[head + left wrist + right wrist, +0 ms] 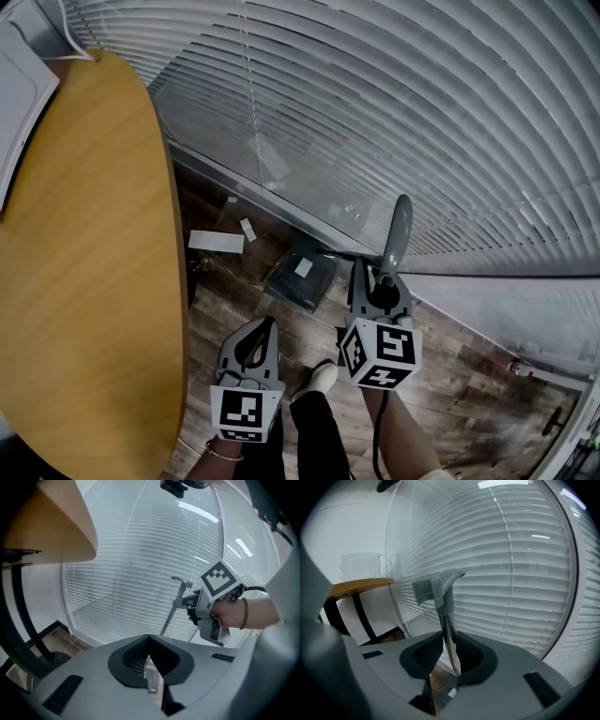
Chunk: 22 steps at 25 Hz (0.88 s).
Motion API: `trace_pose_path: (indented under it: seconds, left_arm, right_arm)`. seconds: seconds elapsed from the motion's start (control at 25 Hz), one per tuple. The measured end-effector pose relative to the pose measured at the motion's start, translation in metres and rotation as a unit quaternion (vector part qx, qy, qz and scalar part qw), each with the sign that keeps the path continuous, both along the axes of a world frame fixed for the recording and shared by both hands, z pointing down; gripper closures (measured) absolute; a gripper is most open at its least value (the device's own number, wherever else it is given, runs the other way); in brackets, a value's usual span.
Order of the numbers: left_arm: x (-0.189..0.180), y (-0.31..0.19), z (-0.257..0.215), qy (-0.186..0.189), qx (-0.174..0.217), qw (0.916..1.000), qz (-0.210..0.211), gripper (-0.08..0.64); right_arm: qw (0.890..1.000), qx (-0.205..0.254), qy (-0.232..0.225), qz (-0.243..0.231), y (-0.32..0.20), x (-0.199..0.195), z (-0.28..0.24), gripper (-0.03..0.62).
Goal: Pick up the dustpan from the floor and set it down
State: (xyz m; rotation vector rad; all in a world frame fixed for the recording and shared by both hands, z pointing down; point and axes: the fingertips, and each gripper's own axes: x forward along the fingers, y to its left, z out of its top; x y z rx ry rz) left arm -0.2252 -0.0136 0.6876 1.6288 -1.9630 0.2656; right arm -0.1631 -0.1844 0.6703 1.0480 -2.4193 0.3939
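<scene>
The dark dustpan (300,278) rests on the wood floor below the window. Its long pole rises to a grey handle grip (397,230). My right gripper (380,274) is shut on that pole just under the grip. In the right gripper view the shiny pole (449,639) stands upright between the jaws, which press on it, with the grey grip (438,590) above. The left gripper view shows the same pole (169,618) in the right gripper (190,603). My left gripper (255,339) hovers lower left of the pan, jaws together, holding nothing (149,641).
A round wooden table (84,281) fills the left, with a sheet (19,103) and a white box (358,566) on it. White blinds (422,122) cover the window ahead. Paper scraps (217,241) lie on the floor. A white shoe (317,380) stands between the grippers.
</scene>
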Motion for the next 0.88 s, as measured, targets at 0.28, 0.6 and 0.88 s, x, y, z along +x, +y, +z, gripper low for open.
trace_pose_path:
  seconds: [0.28,0.6,0.88]
  left_arm:
    - [0.003,0.001,-0.003,-0.003,-0.001,1.0,0.005,0.543]
    - [0.016,0.005,-0.012,-0.006,0.003,0.9999,0.009,0.543]
    - [0.036,0.004,-0.039,-0.016,0.01,0.9998,0.009,0.543]
  right_arm:
    - [1.0,0.008,0.003,-0.001,0.0,0.009,-0.005,0.499]
    - [1.0,0.009,-0.012,-0.004,0.019,0.029,-0.02,0.499]
    - [0.999,0.018,-0.035,-0.012,0.033,0.05,-0.063,0.499]
